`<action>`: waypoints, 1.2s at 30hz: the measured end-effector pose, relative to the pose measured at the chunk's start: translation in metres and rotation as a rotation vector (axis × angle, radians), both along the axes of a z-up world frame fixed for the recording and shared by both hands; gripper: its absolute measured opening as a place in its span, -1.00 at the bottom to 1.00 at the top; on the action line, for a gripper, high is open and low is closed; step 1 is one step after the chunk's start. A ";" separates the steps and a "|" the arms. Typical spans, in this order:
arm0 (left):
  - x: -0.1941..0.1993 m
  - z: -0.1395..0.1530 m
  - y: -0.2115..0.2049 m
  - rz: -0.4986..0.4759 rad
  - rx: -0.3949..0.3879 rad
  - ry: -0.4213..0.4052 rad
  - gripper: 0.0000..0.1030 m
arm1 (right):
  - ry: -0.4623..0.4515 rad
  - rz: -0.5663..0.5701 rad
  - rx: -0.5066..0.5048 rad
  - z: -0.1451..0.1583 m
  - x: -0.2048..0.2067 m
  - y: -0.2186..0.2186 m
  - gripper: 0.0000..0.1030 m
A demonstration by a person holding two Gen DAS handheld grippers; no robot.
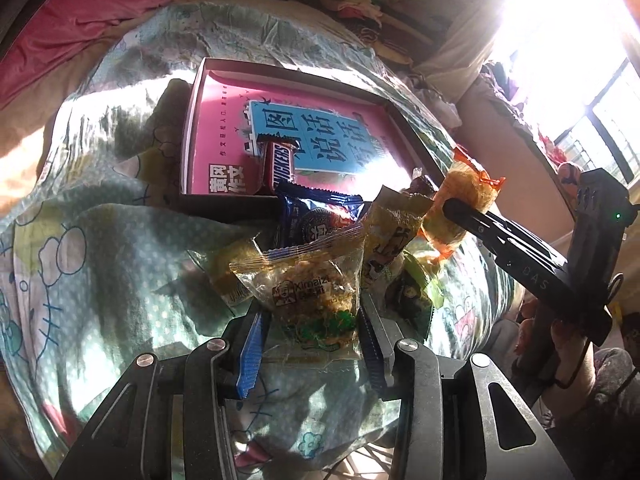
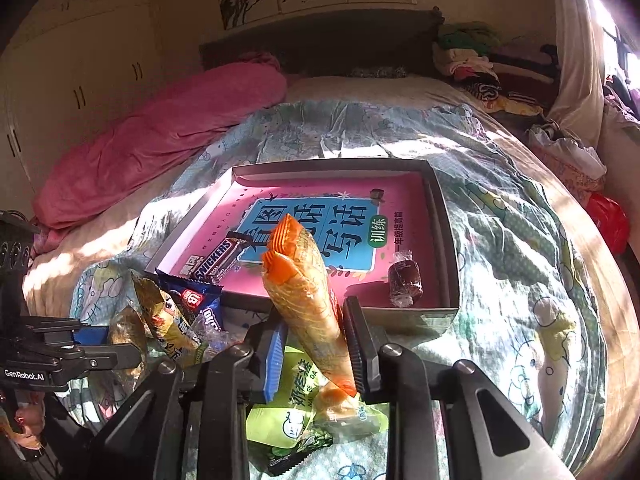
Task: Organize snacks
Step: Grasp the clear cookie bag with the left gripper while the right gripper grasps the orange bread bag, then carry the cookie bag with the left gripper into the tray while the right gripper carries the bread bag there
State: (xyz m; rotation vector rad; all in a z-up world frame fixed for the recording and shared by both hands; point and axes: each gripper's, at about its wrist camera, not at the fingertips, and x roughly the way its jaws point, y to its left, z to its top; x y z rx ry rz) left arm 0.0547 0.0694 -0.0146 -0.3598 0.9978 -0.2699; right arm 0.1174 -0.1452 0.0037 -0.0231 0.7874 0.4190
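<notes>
the orange-ended snack packet (image 2: 306, 300) stands nearly upright, its long axis running from the low end between the pads up to a crimped orange tip that leans slightly left, toward the box. the right gripper (image 2: 314, 344) is clamped on its lower half, both pads pressing its sides, above a green packet (image 2: 296, 408) on the quilt. the clear snack bag (image 1: 310, 300) sits between the pads of the left gripper (image 1: 310, 344), which pinch it, its sealed top edge fanning away from the camera. just beyond lie an oreo packet (image 1: 316, 216) and a yellow packet (image 1: 390, 232). the pink-lined box (image 2: 448, 240) holds a snickers bar (image 2: 216, 262) and a brown wrapped sweet (image 2: 405, 279).
</notes>
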 end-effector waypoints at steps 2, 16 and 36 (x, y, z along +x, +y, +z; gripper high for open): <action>-0.001 0.007 0.000 0.002 0.003 -0.028 -0.14 | -0.003 -0.003 0.013 0.003 0.000 -0.001 -0.50; 0.003 0.038 0.006 0.045 0.039 -0.149 -0.14 | -0.041 -0.009 0.050 0.026 0.001 -0.003 -0.56; 0.048 0.040 0.027 0.153 0.117 -0.162 -0.14 | -0.080 -0.039 0.133 0.042 0.021 -0.012 -0.56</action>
